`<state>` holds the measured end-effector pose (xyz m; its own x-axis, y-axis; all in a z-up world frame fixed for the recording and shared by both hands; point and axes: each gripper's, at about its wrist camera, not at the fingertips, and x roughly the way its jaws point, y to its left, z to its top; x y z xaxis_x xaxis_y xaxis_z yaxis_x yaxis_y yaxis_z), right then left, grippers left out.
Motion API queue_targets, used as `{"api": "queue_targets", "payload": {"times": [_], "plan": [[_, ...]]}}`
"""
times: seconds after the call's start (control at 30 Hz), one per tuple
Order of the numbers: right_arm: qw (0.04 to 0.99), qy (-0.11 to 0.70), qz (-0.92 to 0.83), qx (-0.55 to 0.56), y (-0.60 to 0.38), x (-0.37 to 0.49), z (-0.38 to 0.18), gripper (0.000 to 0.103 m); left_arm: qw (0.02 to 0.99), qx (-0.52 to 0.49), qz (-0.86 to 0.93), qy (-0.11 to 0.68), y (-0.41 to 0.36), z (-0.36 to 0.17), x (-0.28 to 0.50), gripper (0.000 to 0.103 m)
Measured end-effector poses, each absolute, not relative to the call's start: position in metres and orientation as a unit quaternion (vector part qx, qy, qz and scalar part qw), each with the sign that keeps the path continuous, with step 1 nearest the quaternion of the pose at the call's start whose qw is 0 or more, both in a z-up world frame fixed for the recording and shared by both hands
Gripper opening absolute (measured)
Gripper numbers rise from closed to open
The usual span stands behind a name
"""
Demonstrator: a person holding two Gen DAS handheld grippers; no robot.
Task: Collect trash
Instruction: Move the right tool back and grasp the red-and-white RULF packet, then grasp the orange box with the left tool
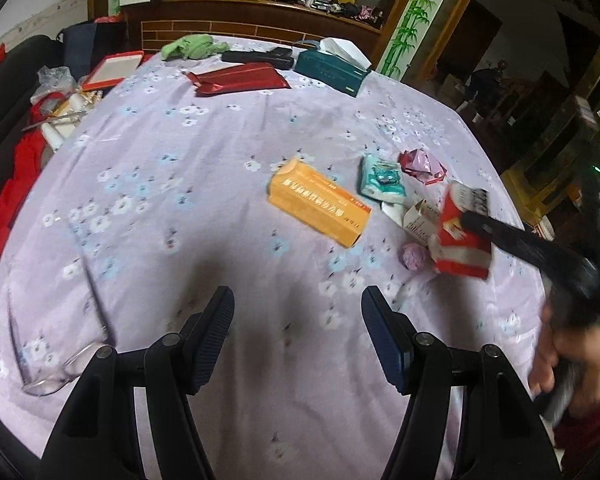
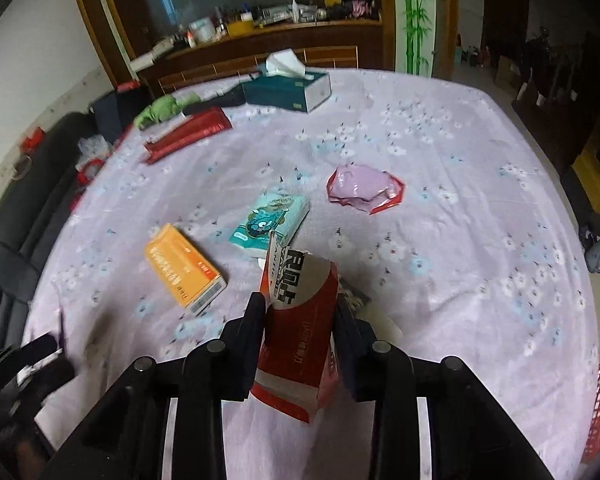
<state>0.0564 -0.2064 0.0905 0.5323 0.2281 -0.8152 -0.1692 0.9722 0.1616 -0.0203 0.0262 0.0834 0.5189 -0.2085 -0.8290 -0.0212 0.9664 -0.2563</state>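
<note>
Right gripper (image 2: 300, 320): clamped on crumpled red-and-white paper carton (image 2: 300, 344) (torn top, dark lettering).
Left gripper (image 1: 298, 320): fingers apart, empty.

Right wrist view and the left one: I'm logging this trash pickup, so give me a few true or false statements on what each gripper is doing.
1. The right gripper is shut on the red carton. True.
2. The left gripper holds the orange box. False: its fingers are open and empty; the box lies on the tablecloth.
3. The tissue pack lies beyond the orange box. True.
4. The teal tissue box is closed. False: a tissue sticks out.
</note>
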Motion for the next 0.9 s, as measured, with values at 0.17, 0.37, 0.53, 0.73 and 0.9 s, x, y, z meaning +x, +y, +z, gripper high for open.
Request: {"api": "queue_targets", "payload": {"times": [0.17, 0.37, 0.53, 0.73, 0.9], "plan": [[0.884, 0.444, 0.126, 0.071, -0.237, 0.025, 0.114, 0.035, 0.849, -0.143, -0.056, 0.505, 0.015, 0.073, 0.013, 0.065], [0.89, 0.43, 0.116, 0.097, -0.272, -0.005, 0.132, 0.035, 0.828, -0.178, -0.03, 0.53, 0.007, 0.055, 0.065, 0.065], [0.887, 0.434, 0.11, 0.11, -0.293, -0.027, 0.132, 0.035, 0.805, -0.211, 0.0, 0.554, 0.0, 0.036, 0.104, 0.065], [0.886, 0.435, 0.097, 0.125, -0.314, -0.042, 0.13, 0.035, 0.787, -0.218, 0.05, 0.575, -0.007, 0.018, 0.129, 0.065], [0.883, 0.439, 0.087, 0.141, -0.328, -0.051, 0.127, 0.035, 0.795, -0.198, 0.048, 0.571, -0.015, 0.015, 0.132, 0.064]]}}
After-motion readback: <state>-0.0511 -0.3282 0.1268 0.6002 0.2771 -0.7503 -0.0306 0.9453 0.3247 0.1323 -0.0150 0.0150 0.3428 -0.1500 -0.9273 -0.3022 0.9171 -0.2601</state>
